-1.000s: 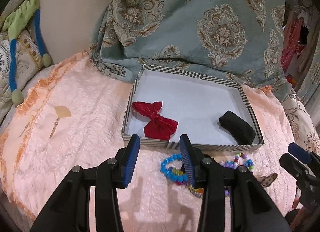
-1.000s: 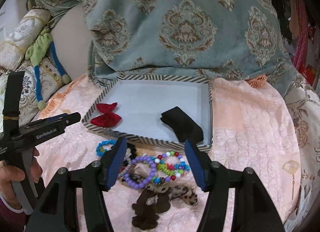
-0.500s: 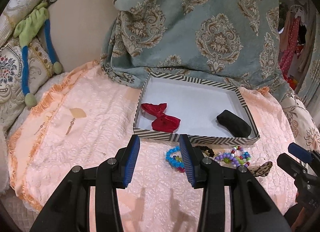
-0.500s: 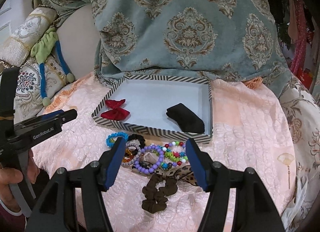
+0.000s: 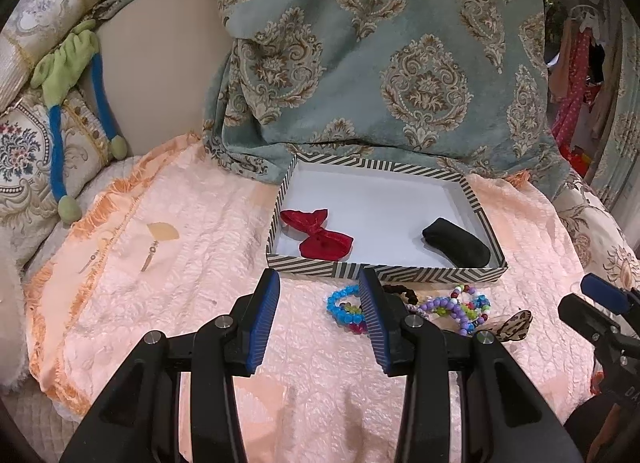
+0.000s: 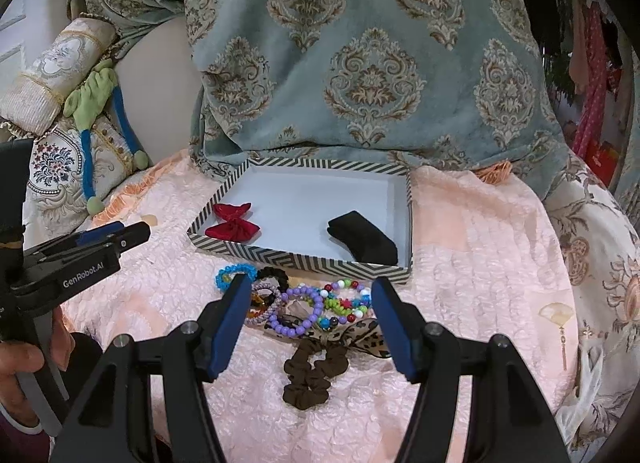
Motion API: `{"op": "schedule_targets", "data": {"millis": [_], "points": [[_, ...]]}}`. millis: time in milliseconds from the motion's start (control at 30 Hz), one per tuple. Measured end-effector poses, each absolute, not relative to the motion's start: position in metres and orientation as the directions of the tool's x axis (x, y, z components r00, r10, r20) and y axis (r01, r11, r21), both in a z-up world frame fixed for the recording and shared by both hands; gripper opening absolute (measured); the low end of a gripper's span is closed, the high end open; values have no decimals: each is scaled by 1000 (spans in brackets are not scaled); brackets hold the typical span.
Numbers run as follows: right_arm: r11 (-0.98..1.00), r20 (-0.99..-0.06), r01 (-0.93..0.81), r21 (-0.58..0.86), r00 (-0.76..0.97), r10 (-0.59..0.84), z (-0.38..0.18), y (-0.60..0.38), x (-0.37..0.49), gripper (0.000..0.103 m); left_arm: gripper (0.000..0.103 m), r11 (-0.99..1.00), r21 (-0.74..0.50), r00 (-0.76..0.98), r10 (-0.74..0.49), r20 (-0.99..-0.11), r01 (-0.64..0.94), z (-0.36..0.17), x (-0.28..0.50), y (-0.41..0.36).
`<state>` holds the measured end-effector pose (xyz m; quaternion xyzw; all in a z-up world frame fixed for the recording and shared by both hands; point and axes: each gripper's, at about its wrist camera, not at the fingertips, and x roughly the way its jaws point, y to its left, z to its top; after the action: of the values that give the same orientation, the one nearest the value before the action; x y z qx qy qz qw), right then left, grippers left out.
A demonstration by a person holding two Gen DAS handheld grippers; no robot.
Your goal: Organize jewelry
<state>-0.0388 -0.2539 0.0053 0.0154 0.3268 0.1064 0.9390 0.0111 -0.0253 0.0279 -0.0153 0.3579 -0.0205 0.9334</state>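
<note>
Jewelry: bead bracelets (image 6: 320, 305) lie heaped on the bedspread just before the striped box (image 6: 409, 199) (bow, black pouch inside). My left gripper (image 5: 319, 313) and right gripper (image 6: 306, 317) hover open, empty. Next: select one bracelet.

Left gripper (image 5: 320, 317) hovering open over peach cloth (image 5: 180, 263). Red bow (image 5: 318, 233) lying inside striped box (image 5: 384, 269); beaded bracelets (image 5: 452, 309) sitting just outside.

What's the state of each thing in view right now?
striped box: lidless, holds two items
red bow: in box
black pouch: in box
bead bracelets: heaped outside box
brown scrunchie: outside box
left gripper: jaws open, empty
right gripper: jaws open, empty
</note>
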Motion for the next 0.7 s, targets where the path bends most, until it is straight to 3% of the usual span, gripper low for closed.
{"op": "schedule_targets", "data": {"millis": [700], "points": [[981,-605,-177,86,773,192,13,-254,-47,68,25,995,-84,738,-94,-668,50,33,2,-29]]}}
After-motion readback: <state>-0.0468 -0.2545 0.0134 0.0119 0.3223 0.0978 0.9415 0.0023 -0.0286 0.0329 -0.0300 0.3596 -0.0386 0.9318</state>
